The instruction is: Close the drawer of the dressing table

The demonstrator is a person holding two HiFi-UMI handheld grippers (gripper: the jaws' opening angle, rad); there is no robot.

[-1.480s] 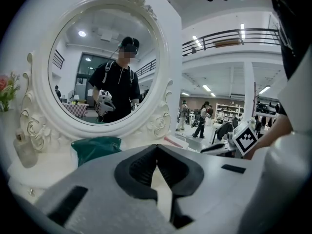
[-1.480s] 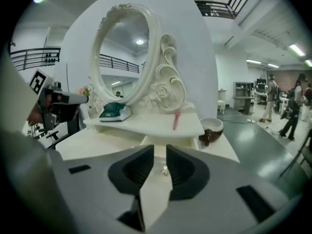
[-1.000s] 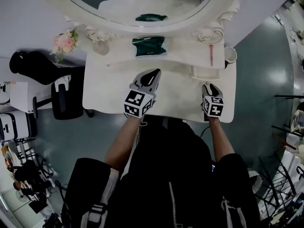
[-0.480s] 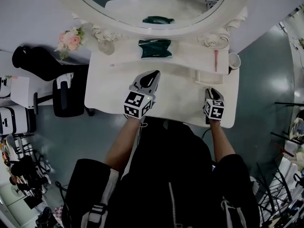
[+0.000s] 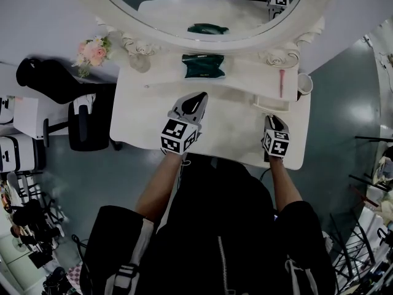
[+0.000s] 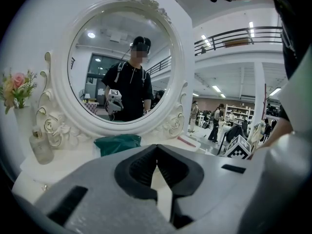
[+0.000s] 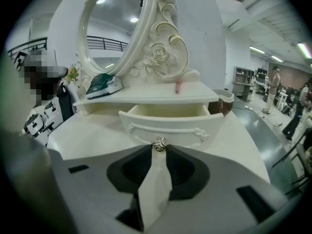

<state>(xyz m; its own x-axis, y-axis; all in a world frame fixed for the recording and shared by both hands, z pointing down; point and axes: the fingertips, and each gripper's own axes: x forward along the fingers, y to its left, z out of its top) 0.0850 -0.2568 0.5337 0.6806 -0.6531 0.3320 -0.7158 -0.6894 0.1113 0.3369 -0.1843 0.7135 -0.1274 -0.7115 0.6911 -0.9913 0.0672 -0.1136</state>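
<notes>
Drawer (image 7: 165, 123): pulled open, at the desk's (image 5: 141, 121) right end, under the shelf (image 7: 146, 100).
Right tongs (image 7: 159, 148): just been closing, seemingly pinching the drawer's knob (image 7: 159, 143).
Left tongs (image 6: 156, 147): together, empty, above the desk.

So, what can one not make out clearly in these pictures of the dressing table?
Inside of the drawer: right gripper view, hidden by its own front; too small in head view.
Cup: right gripper view, partly behind the drawer.
Pink stick, right gripper view: too small to name.
Green pouch: left gripper view, lower part behind the left tool.
</notes>
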